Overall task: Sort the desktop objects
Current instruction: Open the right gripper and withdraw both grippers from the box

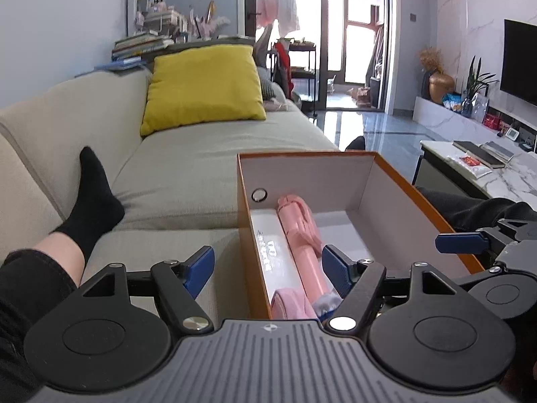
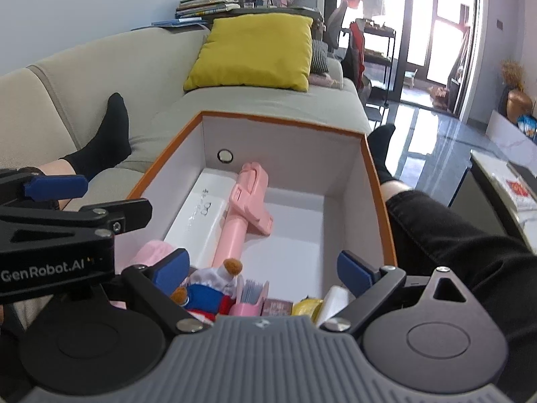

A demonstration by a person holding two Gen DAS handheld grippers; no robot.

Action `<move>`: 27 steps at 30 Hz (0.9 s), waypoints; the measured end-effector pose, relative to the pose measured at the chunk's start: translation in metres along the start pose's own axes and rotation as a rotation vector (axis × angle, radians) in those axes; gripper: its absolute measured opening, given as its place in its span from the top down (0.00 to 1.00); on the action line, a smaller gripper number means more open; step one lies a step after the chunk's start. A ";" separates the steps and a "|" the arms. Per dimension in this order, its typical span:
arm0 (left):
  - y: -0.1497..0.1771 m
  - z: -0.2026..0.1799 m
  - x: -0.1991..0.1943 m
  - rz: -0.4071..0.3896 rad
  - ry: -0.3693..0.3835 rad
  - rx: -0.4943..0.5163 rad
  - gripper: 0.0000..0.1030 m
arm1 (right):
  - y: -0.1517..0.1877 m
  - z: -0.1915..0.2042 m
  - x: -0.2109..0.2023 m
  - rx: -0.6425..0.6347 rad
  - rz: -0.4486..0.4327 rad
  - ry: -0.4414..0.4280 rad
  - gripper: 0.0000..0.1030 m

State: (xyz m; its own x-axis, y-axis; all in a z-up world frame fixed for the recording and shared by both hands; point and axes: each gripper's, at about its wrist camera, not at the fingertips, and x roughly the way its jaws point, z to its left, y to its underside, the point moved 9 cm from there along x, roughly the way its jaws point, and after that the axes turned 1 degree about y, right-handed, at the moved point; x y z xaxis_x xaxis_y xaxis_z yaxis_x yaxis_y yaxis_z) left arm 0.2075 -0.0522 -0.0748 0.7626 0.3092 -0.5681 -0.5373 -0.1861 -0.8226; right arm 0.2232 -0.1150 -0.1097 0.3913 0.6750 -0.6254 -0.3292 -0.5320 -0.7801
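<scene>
An orange box with white inside walls [image 1: 339,181] [image 2: 282,147] sits on the person's lap by the sofa. In it lie a pink selfie stick [image 1: 303,235] [image 2: 246,201], a white long case [image 1: 268,252] [image 2: 198,215], a small plush toy [image 2: 208,288], a pink comb holder [image 2: 250,299] and small packets [image 2: 307,307]. My left gripper [image 1: 268,270] is open and empty, straddling the box's left wall. My right gripper [image 2: 265,268] is open and empty above the box's near end. The left gripper also shows in the right wrist view [image 2: 57,188].
A beige sofa [image 1: 188,174] with a yellow cushion [image 1: 204,87] lies behind. The person's legs in black socks [image 1: 94,198] [image 2: 382,151] flank the box. A marble coffee table [image 1: 496,171] with books stands at the right.
</scene>
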 end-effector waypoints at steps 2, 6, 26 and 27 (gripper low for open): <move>0.003 0.000 0.003 0.022 -0.005 -0.008 0.19 | 0.003 0.001 0.002 0.006 0.015 -0.011 0.08; 0.009 0.002 0.007 0.056 0.008 -0.030 0.19 | 0.008 0.005 0.004 -0.002 0.032 -0.021 0.08; 0.019 -0.001 0.012 0.114 0.021 -0.048 0.19 | 0.018 0.015 0.009 -0.013 0.082 -0.040 0.08; 0.019 -0.001 0.012 0.114 0.022 -0.049 0.19 | 0.018 0.015 0.009 -0.013 0.082 -0.040 0.08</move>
State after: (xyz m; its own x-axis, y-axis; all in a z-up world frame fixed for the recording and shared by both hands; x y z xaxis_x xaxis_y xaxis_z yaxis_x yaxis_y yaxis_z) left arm 0.2067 -0.0526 -0.0978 0.7054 0.2630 -0.6582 -0.6033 -0.2647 -0.7523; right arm 0.2084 -0.1110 -0.1287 0.3290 0.6488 -0.6861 -0.3472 -0.5926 -0.7268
